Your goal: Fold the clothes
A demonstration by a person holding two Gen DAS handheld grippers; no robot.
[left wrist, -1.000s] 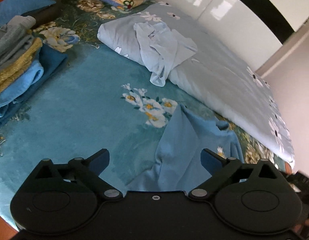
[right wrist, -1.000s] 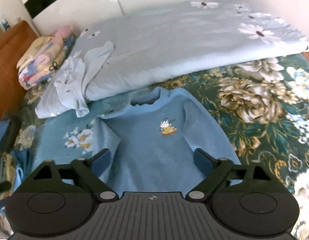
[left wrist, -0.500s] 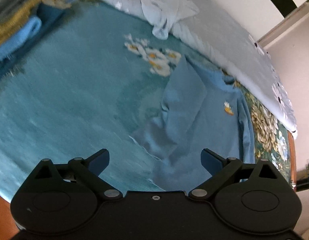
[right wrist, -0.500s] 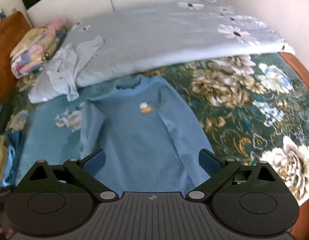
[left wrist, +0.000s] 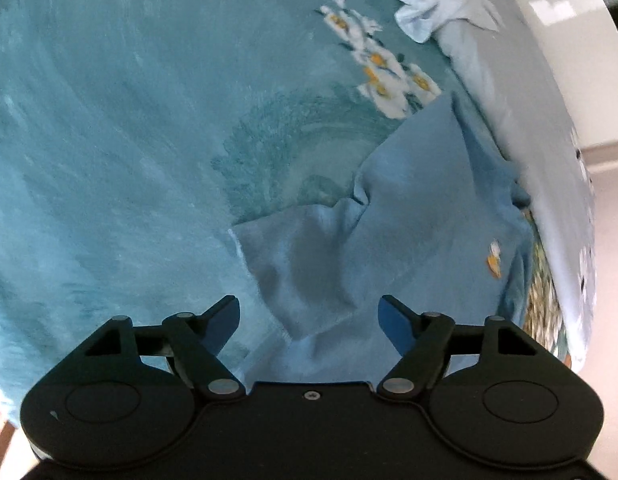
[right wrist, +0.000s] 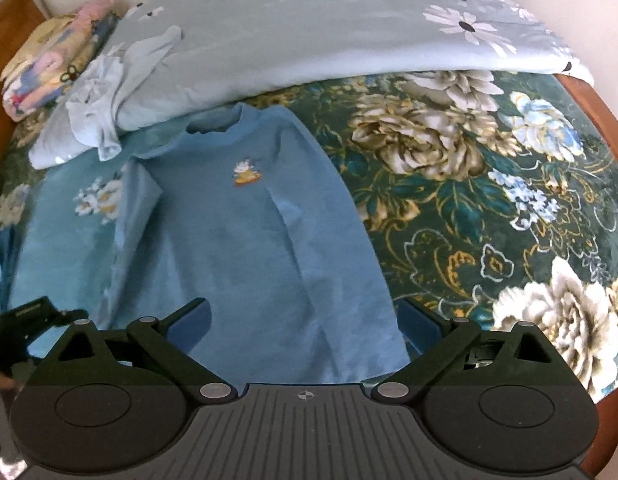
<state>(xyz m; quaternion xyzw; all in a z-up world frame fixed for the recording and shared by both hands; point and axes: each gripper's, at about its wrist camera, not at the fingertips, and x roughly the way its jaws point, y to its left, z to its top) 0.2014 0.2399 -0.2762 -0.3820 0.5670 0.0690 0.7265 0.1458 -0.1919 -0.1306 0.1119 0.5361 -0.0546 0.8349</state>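
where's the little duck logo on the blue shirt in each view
Left wrist: the logo sits far right, on the blue shirt, right of the fingers.
Right wrist: the logo sits upper centre-left, on the chest below the collar.
Shared landmark: the white daisy print on the teal blanket beside the shirt.

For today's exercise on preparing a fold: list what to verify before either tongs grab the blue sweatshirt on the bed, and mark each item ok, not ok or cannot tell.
1. Left tongs open: ok.
2. Right tongs open: ok.
3. Blue sweatshirt front up, duck emblem showing: ok.
4. Right sleeve lying straight along the body: ok.
5. Left sleeve flat: not ok, bunched and creased.
6. Hem smooth: cannot tell, hidden behind the tongs.
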